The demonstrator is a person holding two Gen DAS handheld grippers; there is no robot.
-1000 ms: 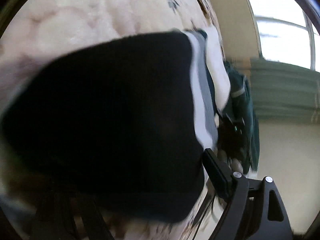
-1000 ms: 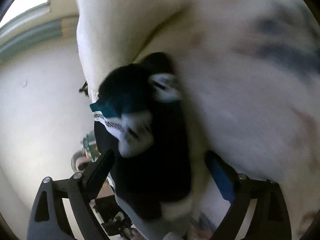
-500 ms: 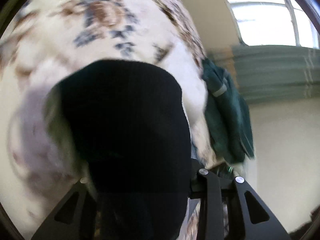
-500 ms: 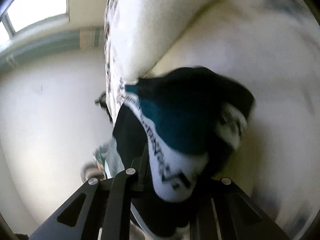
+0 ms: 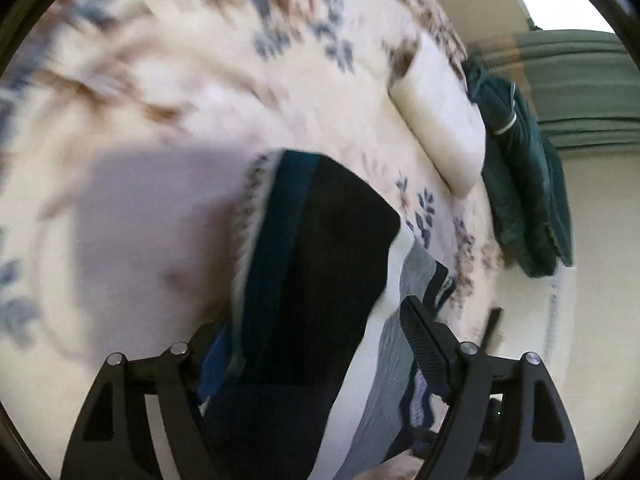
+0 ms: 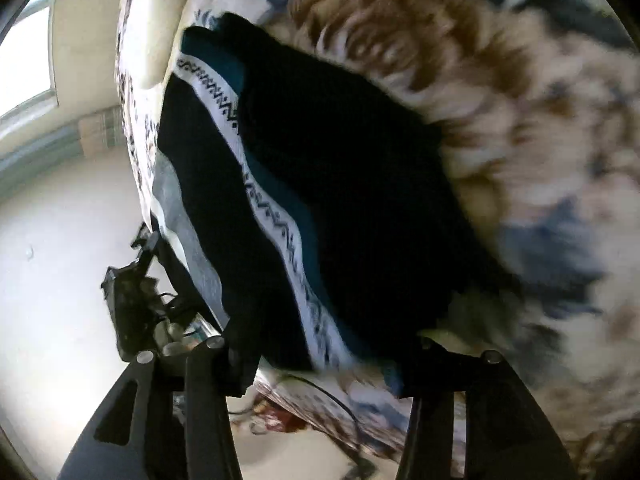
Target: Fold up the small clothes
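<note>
A black garment [image 5: 328, 240] with a teal stripe and a white zigzag band lies on the floral bedspread [image 5: 200, 80]. My left gripper [image 5: 308, 320] hangs over its near end. Its jaws are opening: the cloth runs between them and covers the left finger, while the right fingertip [image 5: 416, 320] stands clear of it. In the right wrist view the same garment [image 6: 340, 160] lies folded, with the band running diagonally. It drapes over both fingertips of my right gripper [image 6: 324, 340], whose jaws are also opening.
A grey garment [image 5: 416, 280] lies under the black one near the bed's edge. Further back are a white pillow [image 5: 436, 120] and a dark green jacket [image 5: 520, 180]. The bed's edge drops to pale floor [image 6: 60, 240], where a black device [image 6: 128, 292] shows.
Both grippers closed on the black garment, carried it across the bed and have now widened their jaws. The teal stripe and patterned band now show in the left view.
</note>
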